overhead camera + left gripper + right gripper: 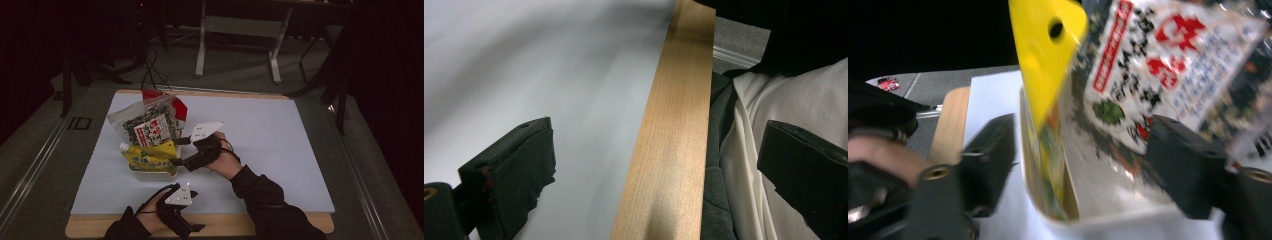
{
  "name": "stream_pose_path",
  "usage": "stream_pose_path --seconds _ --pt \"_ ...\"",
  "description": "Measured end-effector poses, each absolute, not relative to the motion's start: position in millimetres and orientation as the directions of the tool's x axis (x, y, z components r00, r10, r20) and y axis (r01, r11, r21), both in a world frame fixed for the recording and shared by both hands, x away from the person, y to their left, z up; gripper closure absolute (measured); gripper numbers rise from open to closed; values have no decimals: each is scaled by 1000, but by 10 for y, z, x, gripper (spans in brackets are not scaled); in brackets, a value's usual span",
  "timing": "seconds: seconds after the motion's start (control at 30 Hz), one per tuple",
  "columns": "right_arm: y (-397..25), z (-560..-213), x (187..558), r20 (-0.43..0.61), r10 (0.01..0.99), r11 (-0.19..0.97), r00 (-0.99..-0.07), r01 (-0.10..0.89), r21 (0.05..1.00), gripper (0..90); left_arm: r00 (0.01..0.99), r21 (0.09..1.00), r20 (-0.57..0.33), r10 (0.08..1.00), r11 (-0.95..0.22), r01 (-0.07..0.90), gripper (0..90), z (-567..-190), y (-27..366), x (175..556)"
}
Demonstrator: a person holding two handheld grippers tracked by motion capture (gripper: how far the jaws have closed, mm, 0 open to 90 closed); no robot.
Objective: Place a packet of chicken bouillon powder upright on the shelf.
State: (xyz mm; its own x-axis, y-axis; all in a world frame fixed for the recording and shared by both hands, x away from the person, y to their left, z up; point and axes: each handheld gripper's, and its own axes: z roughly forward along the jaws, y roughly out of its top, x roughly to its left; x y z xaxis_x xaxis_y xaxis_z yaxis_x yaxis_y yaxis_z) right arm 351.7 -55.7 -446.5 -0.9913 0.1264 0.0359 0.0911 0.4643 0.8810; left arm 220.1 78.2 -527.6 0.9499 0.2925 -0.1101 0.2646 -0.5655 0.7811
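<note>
High view: the right gripper [181, 151] reaches the white tub [150, 170] on the desk [280, 135], jaws apart at its right end; the left gripper [192, 227] rests near the front edge. Left gripper view: jaws spread, nothing between. Right gripper view: open jaws straddle the tub's rim [1048, 200], yellow pouch [1045, 75] and seaweed bag [1168, 65] inside.

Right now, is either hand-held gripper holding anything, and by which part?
Nothing is held. The right hand-held gripper is open, its jaws either side of the yellow pouch in the white tray. The left hand-held gripper is open over the table edge.
</note>
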Motion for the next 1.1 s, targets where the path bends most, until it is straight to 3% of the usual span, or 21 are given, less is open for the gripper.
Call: stream_pose_path --seconds 0.13,0.23,0.83,1.1 --pt "-733 -4514 3499 42 150 460 -988 107 881 152 949 785 -117 294 -558 270 33 -5276 786 2207" --pt "-852 -4567 3481 34 172 470 -985 112 876 141 949 783 -113 293 -562 267 33 -5278 791 2210" --pt "-1598 -5086 3422 82 285 492 -955 219 842 147 950 781 -113 291 -566 266 33 -5287 771 2201" --pt "-1773 -5139 3371 88 311 481 -946 237 844 146 950 779 -111 292 -568 265 33 -5289 774 2203"
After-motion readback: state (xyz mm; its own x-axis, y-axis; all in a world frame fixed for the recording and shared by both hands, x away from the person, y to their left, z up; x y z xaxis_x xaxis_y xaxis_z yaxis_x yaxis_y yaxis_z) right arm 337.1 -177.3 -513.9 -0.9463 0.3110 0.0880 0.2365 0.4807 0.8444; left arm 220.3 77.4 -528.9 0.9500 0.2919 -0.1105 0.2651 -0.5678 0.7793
